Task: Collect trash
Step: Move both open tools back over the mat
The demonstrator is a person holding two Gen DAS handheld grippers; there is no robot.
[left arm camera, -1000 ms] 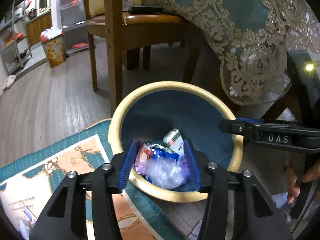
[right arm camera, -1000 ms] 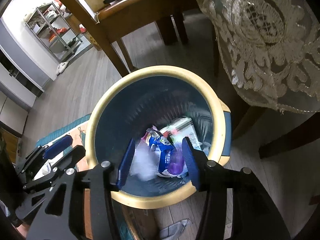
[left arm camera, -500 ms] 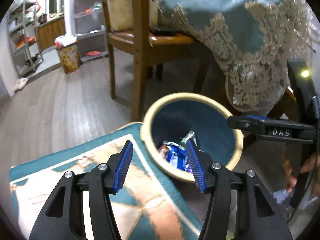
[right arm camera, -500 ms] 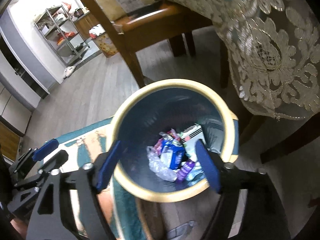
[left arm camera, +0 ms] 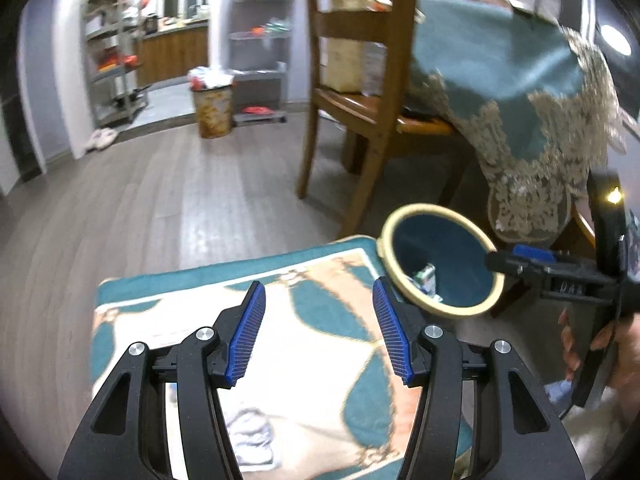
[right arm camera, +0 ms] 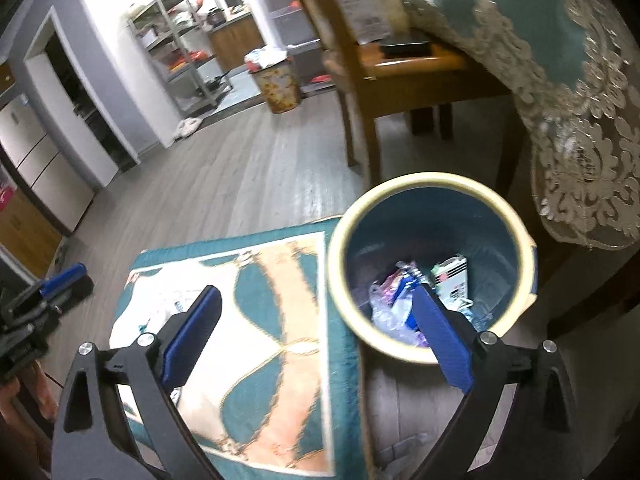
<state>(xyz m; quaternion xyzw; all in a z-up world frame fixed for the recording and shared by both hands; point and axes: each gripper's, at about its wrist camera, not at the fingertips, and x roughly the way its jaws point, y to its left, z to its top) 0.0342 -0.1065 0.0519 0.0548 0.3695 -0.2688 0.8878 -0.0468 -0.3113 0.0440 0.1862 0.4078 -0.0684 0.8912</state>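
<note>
A blue bin with a cream rim [left arm camera: 400, 276] [right arm camera: 340, 280] stands on the floor at the rug's corner. It holds wrappers and clear plastic [right arm camera: 404, 300]. My left gripper [left arm camera: 318, 330] is open and empty above the patterned rug [left arm camera: 320, 332], left of the bin. A crumpled white tissue [left arm camera: 254, 436] lies on the rug beneath it. My right gripper [right arm camera: 320, 336] is wide open and empty, with one finger over the rug and the other over the bin's mouth. A small piece of trash [right arm camera: 404, 448] lies on the floor beside the rug.
A wooden chair [left arm camera: 360, 92] and a table with a teal lace-edged cloth [left arm camera: 520, 92] stand just behind the bin. A second patterned bin [left arm camera: 212, 110] and metal shelves [left arm camera: 116, 52] stand far back. The wood floor [left arm camera: 160, 216] stretches to the left.
Both grippers have pulled back and up from the bin's mouth, toward the rug. The right gripper has opened wider. The bin now looks smaller in both views.
</note>
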